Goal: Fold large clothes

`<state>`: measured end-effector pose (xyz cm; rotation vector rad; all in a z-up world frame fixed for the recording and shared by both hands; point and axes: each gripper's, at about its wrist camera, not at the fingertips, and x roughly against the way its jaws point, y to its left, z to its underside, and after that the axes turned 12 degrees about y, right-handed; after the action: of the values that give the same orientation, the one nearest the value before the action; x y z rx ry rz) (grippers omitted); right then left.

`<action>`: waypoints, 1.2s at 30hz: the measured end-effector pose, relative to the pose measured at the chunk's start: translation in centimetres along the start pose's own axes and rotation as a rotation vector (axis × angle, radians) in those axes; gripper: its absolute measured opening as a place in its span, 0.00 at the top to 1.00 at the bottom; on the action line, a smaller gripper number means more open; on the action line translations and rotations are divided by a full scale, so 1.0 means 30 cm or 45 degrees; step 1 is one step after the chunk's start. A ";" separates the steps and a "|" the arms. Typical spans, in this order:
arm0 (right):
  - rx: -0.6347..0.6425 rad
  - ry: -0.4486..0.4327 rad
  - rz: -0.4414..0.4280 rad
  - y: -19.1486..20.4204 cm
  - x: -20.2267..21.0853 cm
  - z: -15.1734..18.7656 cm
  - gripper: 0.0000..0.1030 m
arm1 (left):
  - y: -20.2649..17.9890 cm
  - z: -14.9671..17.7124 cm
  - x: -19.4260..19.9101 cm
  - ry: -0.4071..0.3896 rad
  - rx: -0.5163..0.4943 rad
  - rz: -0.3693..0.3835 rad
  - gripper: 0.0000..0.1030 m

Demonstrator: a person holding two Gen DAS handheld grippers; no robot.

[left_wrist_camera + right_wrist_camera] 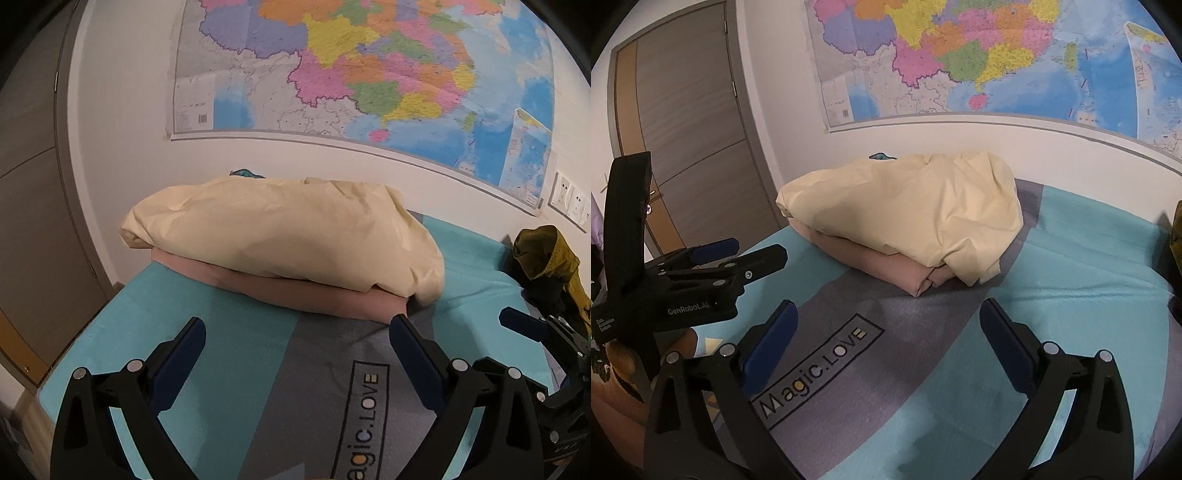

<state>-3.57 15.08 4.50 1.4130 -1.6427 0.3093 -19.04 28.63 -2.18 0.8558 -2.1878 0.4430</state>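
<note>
Both my left gripper [295, 328] and right gripper [886, 314] show fingers spread, empty; cream garment [280, 232] lies folded at frame centre on bed [207, 325].

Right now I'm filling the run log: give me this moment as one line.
left gripper: open, empty | right gripper: open, empty | cream garment: folded atop pink garment | bed sheet: bare in front

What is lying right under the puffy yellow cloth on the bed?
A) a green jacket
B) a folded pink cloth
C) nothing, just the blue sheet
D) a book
B: the pale yellow cloth sits on top of a folded pink cloth, whose edge peeks out below it in both views.
</note>
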 end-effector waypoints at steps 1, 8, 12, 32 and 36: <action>0.000 0.002 0.000 0.002 0.002 0.004 0.06 | -0.003 0.004 0.006 -0.002 0.000 -0.003 0.07; 0.010 -0.008 0.008 0.019 0.024 0.029 0.06 | -0.015 0.024 0.025 -0.006 -0.017 0.007 0.07; 0.011 -0.015 0.006 0.024 0.032 0.032 0.06 | -0.018 0.033 0.031 -0.006 -0.020 0.014 0.07; 0.007 -0.005 -0.010 0.027 0.037 0.036 0.06 | -0.006 0.046 0.042 -0.007 -0.015 0.003 0.07; 0.001 -0.001 -0.017 0.030 0.035 0.036 0.06 | -0.001 0.045 0.040 -0.001 -0.013 0.004 0.07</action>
<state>-4.80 13.94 5.02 1.4240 -1.6331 0.3020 -20.32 27.34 -2.20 0.8469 -2.1908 0.4325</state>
